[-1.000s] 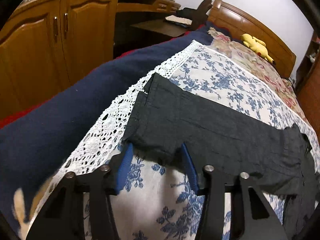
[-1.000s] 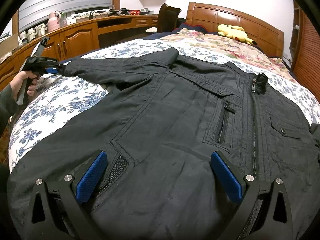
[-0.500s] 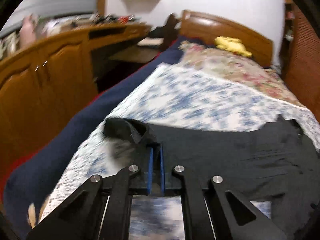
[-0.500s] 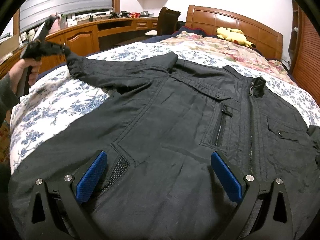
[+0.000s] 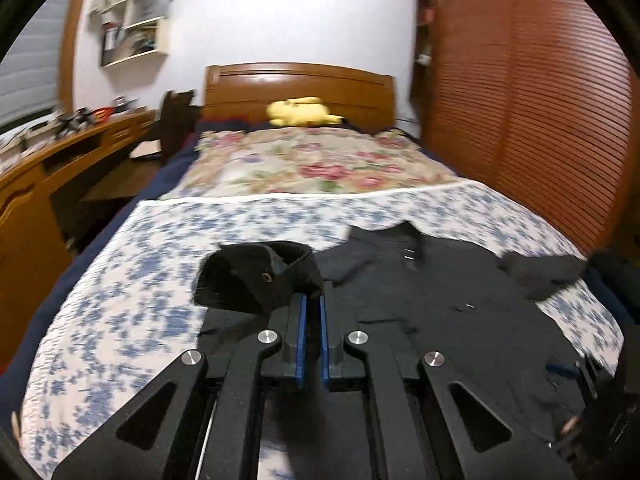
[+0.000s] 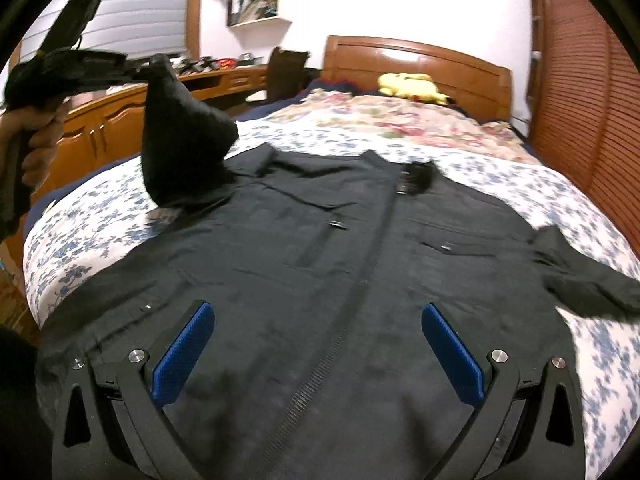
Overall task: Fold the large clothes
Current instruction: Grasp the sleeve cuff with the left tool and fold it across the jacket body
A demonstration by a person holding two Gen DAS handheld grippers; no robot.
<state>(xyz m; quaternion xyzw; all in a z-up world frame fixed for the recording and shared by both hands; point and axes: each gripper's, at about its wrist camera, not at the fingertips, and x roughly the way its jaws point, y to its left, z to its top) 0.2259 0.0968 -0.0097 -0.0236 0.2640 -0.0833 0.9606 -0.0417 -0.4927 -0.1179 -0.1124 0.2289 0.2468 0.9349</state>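
Observation:
A black zip-up jacket (image 6: 320,264) lies face up and spread across the bed, its zipper running down the middle. My left gripper (image 5: 312,308) is shut on the cuff of the jacket's left sleeve (image 5: 256,276). In the right wrist view that sleeve (image 6: 180,148) hangs lifted off the bed from the left gripper (image 6: 140,70), held by a hand at the upper left. My right gripper (image 6: 318,354) stands open above the jacket's lower front, with nothing between its blue pads. The other sleeve (image 6: 588,276) lies out flat to the right.
The bed carries a blue-flowered cover (image 6: 92,224) and a rose-patterned quilt (image 5: 308,164) near the wooden headboard (image 5: 300,88), where a yellow plush toy (image 6: 412,84) rests. A wooden desk and cabinets (image 6: 116,124) run along the left; a louvred wardrobe (image 5: 532,112) stands at the right.
My left gripper closed on the sleeve cuff, then lifted it and swung it up and inward over the jacket. My right gripper shifted right along the jacket's lower front, staying open.

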